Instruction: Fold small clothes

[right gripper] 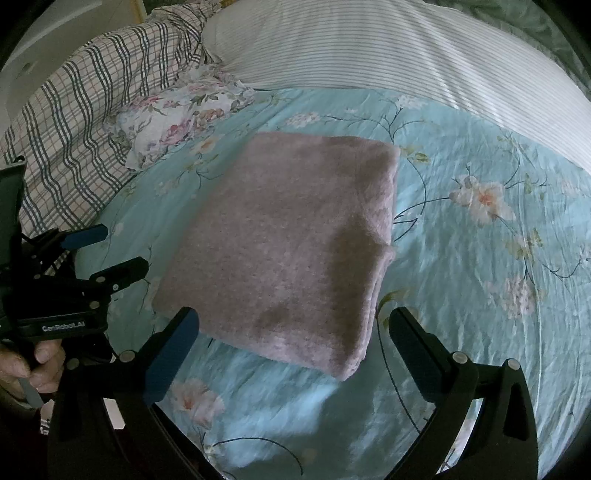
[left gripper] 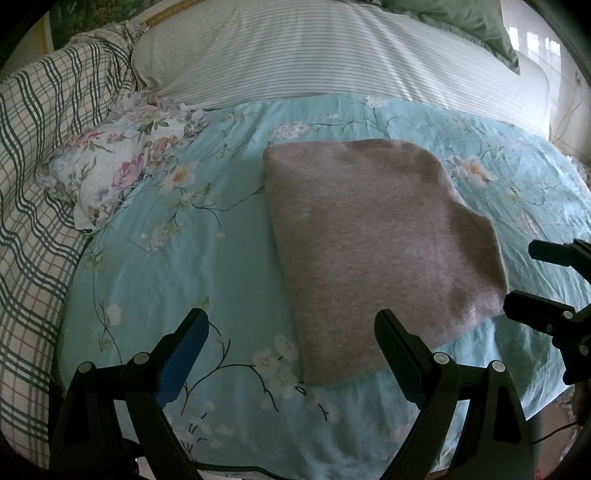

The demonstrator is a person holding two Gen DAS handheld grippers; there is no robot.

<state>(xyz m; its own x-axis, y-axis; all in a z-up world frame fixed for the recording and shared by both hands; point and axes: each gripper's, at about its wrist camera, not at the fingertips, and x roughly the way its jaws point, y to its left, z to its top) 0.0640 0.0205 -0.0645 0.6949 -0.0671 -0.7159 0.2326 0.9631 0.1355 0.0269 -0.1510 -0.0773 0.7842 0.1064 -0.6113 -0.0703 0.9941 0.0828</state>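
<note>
A pinkish-grey knit garment [left gripper: 376,251] lies folded into a thick rectangle on the light blue floral bedsheet [left gripper: 184,258]; it also shows in the right wrist view [right gripper: 288,243]. My left gripper [left gripper: 291,325] is open and empty, held above the sheet at the garment's near left corner. My right gripper [right gripper: 293,325] is open and empty, held above the garment's near edge. Each gripper shows in the other's view, the right one [left gripper: 524,280] at the garment's right side and the left one [right gripper: 125,251] at its left side, both apart from the cloth.
A small floral pillow [left gripper: 122,162] lies left of the garment. A plaid quilt [left gripper: 40,155] is heaped along the left. A striped white duvet [left gripper: 332,55] runs across the back, with a green pillow [left gripper: 480,26] behind it. The bed's edge is near at the bottom.
</note>
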